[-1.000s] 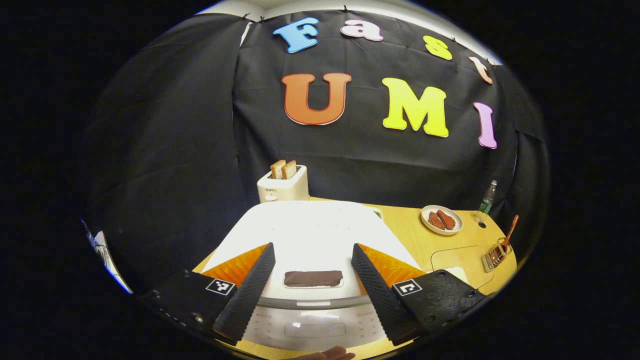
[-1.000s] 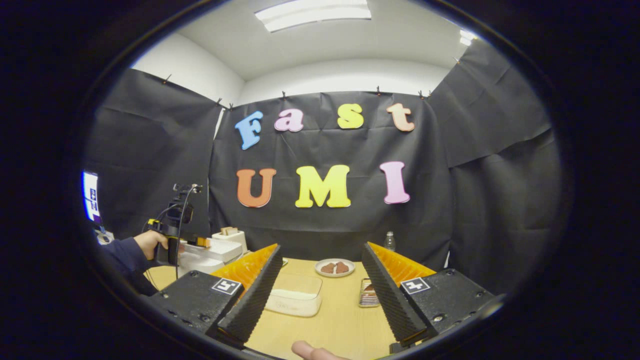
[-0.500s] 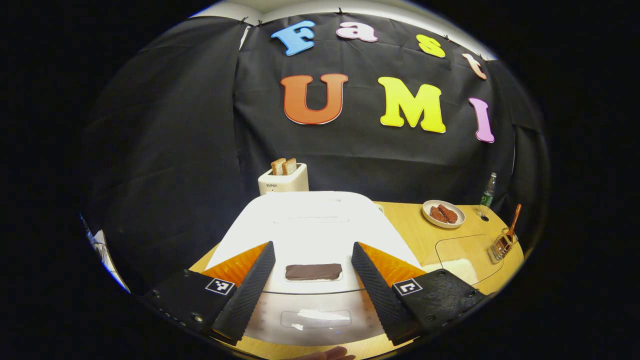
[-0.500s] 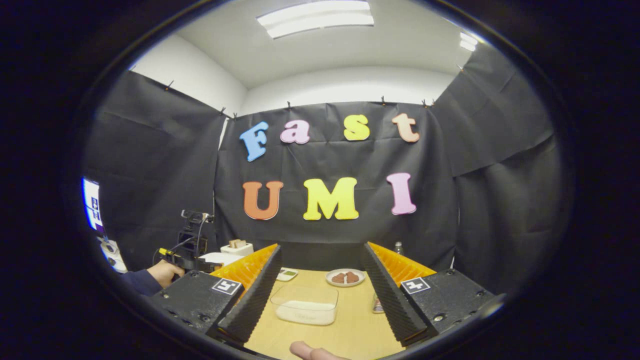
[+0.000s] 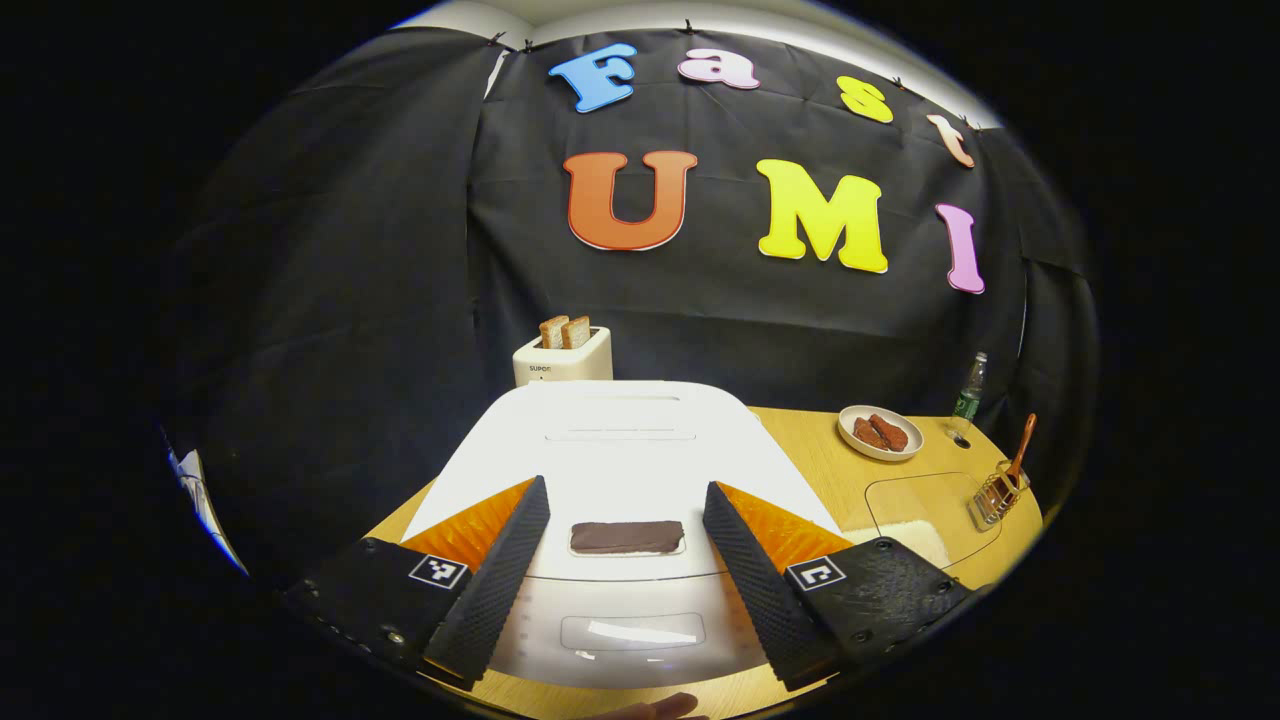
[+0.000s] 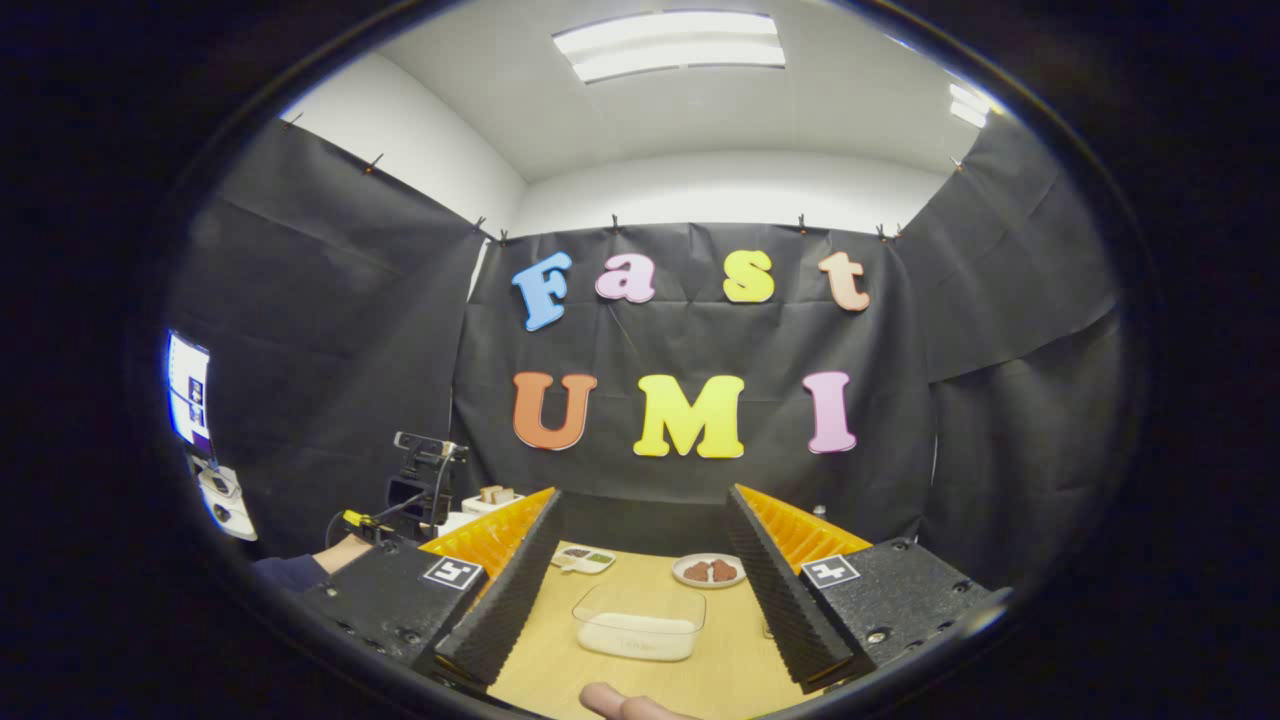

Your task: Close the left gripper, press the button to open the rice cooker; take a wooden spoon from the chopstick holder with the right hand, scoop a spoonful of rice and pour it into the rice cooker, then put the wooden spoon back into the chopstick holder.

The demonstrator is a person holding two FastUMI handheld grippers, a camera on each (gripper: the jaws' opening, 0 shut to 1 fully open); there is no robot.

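Observation:
The white rice cooker (image 5: pixel 620 440) lies straight ahead in the left gripper view, lid down. Its dark button (image 5: pixel 627 537) shows between the fingers of my left gripper (image 5: pixel 625 490), which is open and hovers above the cooker's front. Far right on the table, the wooden spoon (image 5: pixel 1022 447) stands in the wire chopstick holder (image 5: pixel 990 497), beside a clear container of rice (image 5: pixel 925 515). My right gripper (image 6: pixel 642 495) is open and holds nothing, well back from the rice container (image 6: pixel 640 622). A hand and dark sleeve (image 6: pixel 295 570) hold the other gripper at left.
A toaster (image 5: pixel 562 355) with two bread slices stands behind the cooker. A plate of reddish food (image 5: pixel 880 432) and a bottle (image 5: pixel 968 390) sit at the back right. The right gripper view has a small dish (image 6: pixel 583 558) and the plate (image 6: pixel 708 571) on the wooden table (image 6: pixel 560 650).
The right gripper has tilted upward, so the table things sit lower in its view. The left gripper shifted slightly over the cooker's front. Both stay open.

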